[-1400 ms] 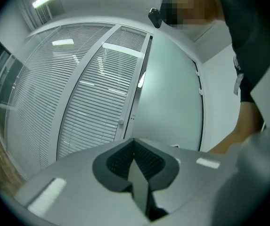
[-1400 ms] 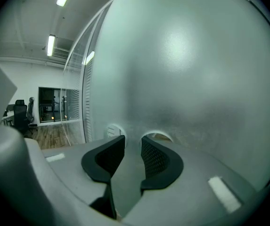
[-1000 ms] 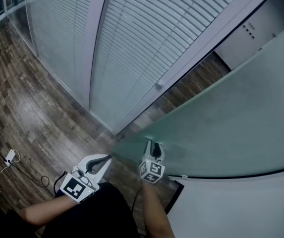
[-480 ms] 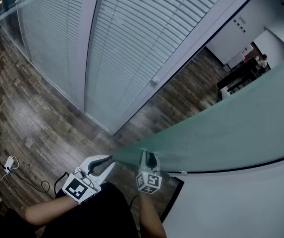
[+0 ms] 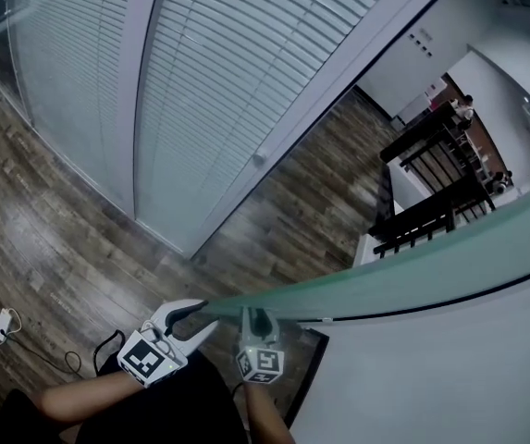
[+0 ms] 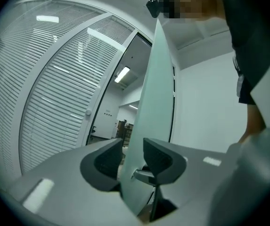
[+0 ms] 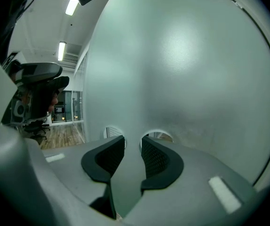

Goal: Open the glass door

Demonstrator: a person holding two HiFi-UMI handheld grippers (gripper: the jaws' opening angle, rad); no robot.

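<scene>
Head view, door: The glass door (image 5: 412, 276) stood ajar and was seen almost edge-on. Its top edge ran as a long, thin green band from the grippers at lower centre to the right border, above the wood floor (image 5: 52, 239). Slatted blinds (image 5: 246, 72) lay beyond.
Head view, grippers: The left gripper (image 5: 207, 313) was at the door's free end, with the right gripper (image 5: 258, 316) just beside it on the panel.
Left gripper view, door: The glass door (image 6: 156, 88) showed only its free edge, a narrow upright strip rising from the jaws to the top.
Left gripper view, jaws: The left gripper (image 6: 134, 149) had just been opening. Its jaws stood wide with the door edge between them and a gap at the left pad.
Right gripper view, door: Only here did the frosted face of the glass door (image 7: 186, 79) show, filling most of the frame.
Right gripper view, jaws: The right gripper (image 7: 133, 147) was clamped on the glass, with both pads against it.
</scene>
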